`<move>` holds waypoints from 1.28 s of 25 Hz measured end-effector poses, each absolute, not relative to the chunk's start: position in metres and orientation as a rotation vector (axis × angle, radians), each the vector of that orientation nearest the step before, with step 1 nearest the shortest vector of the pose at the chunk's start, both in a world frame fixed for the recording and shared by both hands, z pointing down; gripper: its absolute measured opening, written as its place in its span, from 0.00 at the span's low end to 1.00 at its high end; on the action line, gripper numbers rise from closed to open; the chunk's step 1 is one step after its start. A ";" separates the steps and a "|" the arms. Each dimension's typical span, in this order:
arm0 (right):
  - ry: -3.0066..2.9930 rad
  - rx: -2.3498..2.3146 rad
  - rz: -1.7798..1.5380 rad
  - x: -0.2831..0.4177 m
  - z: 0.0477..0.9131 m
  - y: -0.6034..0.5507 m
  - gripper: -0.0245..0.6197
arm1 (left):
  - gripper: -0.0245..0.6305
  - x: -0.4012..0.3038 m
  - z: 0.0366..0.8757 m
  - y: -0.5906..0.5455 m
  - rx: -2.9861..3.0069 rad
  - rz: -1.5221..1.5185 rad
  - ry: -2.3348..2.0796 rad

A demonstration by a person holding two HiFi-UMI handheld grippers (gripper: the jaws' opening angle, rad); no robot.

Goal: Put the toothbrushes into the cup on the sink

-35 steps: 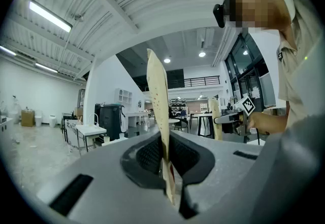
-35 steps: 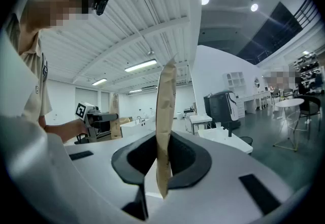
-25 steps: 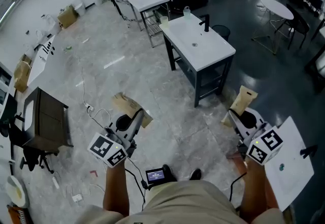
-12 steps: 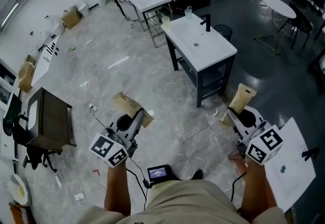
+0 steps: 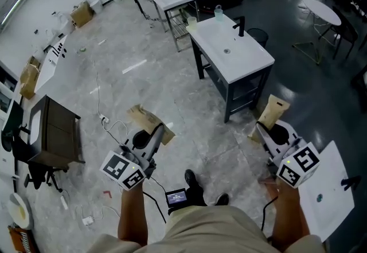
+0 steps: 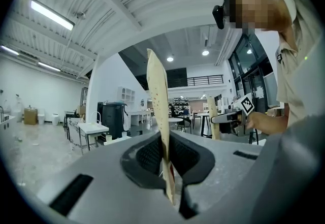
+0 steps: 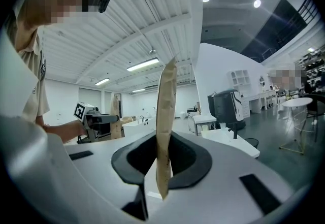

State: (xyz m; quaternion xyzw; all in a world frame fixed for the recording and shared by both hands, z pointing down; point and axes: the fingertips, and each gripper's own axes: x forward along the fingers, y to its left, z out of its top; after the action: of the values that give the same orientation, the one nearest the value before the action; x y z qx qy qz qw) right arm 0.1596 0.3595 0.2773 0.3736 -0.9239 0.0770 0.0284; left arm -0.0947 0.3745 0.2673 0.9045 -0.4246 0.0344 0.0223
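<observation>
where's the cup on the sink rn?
Head view, top centre: the cup stands at the far end of the white sink, just left of the black faucet.

Cannot see inside left paper packet (image 5: 148,119) or right paper packet (image 5: 273,114); cannot make out anything in distant cup (image 5: 218,12).

No text, brand or number is legible in any view: the cube (image 5: 122,170) on the left tool (image 5: 155,131) and the cube (image 5: 298,164) on the right tool (image 5: 262,130) bear only black-and-white square code patterns, and the small lit screen (image 5: 175,196) cannot be read.
</observation>
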 end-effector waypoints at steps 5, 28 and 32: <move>-2.828 1.160 0.237 0.127 0.277 0.318 0.11 | 0.06 -0.123 0.269 0.329 2.810 0.082 -1.284; -2.708 1.350 0.189 -0.018 0.268 0.098 0.11 | 0.06 -0.261 0.277 0.104 2.909 0.020 -1.090; -2.702 1.348 0.218 -0.016 0.280 0.058 0.11 | 0.06 -0.262 0.286 0.066 2.892 0.035 -1.090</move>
State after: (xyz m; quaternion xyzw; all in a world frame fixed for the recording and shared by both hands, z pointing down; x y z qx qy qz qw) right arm -0.0161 0.0576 0.2802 0.4445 -0.8911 0.0720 0.0570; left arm -0.2619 0.0660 0.2860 0.9354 -0.3526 0.0113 0.0254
